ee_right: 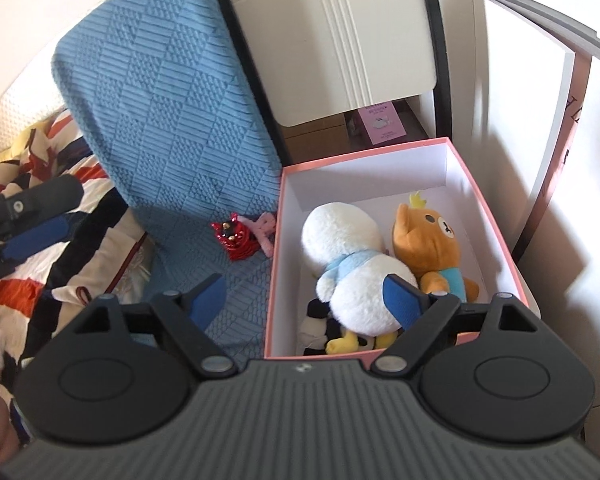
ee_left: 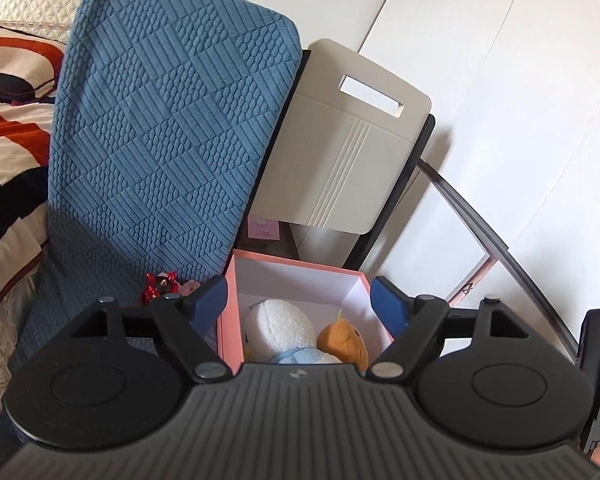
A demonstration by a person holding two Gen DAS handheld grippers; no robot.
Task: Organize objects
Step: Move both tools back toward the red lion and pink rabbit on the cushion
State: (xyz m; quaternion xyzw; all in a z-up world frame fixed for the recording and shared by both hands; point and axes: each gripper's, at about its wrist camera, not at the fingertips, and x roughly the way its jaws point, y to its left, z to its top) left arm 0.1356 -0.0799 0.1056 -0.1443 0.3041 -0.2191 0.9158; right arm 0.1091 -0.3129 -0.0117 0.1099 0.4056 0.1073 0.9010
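Note:
A pink box (ee_right: 488,204) with a white inside stands on a chair seat covered in blue knit. In it lie a white duck plush (ee_right: 352,248), an orange bear plush (ee_right: 428,240) and a black-and-white plush (ee_right: 320,320). A small red toy (ee_right: 234,240) and a pink toy (ee_right: 262,226) lie on the blue cover left of the box. My right gripper (ee_right: 304,300) is open and empty above the box's near left edge. My left gripper (ee_left: 298,304) is open and empty over the box (ee_left: 230,320); the duck (ee_left: 278,328), bear (ee_left: 342,340) and red toy (ee_left: 160,286) show there. The left gripper's fingers (ee_right: 36,236) also show at the left edge of the right wrist view.
The blue-covered chair back (ee_right: 172,92) rises behind the toys. A second chair with a cream back (ee_right: 340,40) stands behind the box. A patterned bedspread (ee_right: 60,248) lies at the left. A white wall (ee_left: 520,80) is at the right.

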